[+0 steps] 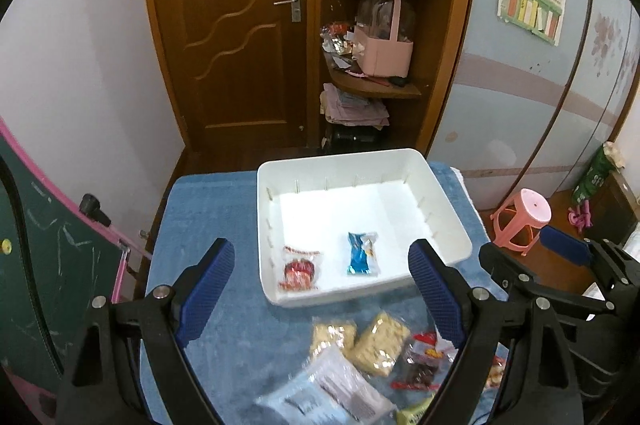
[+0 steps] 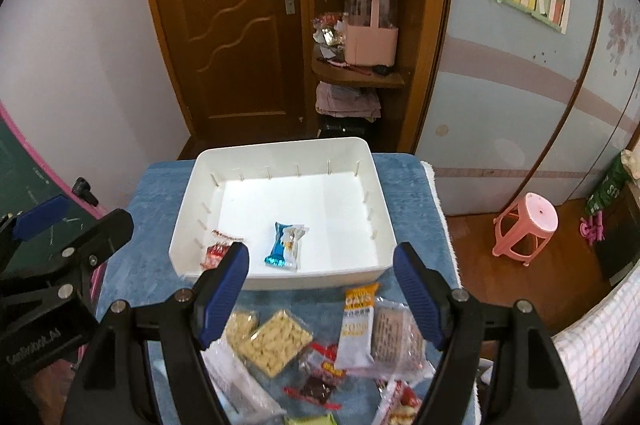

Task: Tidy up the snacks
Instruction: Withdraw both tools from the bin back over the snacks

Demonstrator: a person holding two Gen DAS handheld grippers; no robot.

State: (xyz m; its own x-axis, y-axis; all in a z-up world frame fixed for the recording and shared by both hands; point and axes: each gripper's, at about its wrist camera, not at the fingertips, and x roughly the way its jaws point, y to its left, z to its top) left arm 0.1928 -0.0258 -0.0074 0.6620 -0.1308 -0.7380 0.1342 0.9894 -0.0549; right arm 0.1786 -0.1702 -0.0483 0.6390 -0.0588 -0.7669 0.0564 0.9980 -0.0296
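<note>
Nearest, both grippers are seen above a pile of loose snack packets (image 2: 320, 353) on the blue towel (image 1: 224, 209). The left gripper (image 1: 320, 289) is held wide open, nothing between its pads. The right gripper (image 2: 320, 285) is likewise open and empty. Beyond, a white bin (image 2: 280, 149) holds a red packet (image 1: 298, 269) and a blue packet (image 1: 362, 253), apart. Farthest, a wooden door (image 1: 240, 25) is noted.

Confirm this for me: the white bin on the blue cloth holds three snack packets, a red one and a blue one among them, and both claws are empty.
Not right: the white bin holds two packets, not three, the red packet and the blue packet. The left wrist view shows it. It does sit on the blue cloth, and both claws are empty.
</note>
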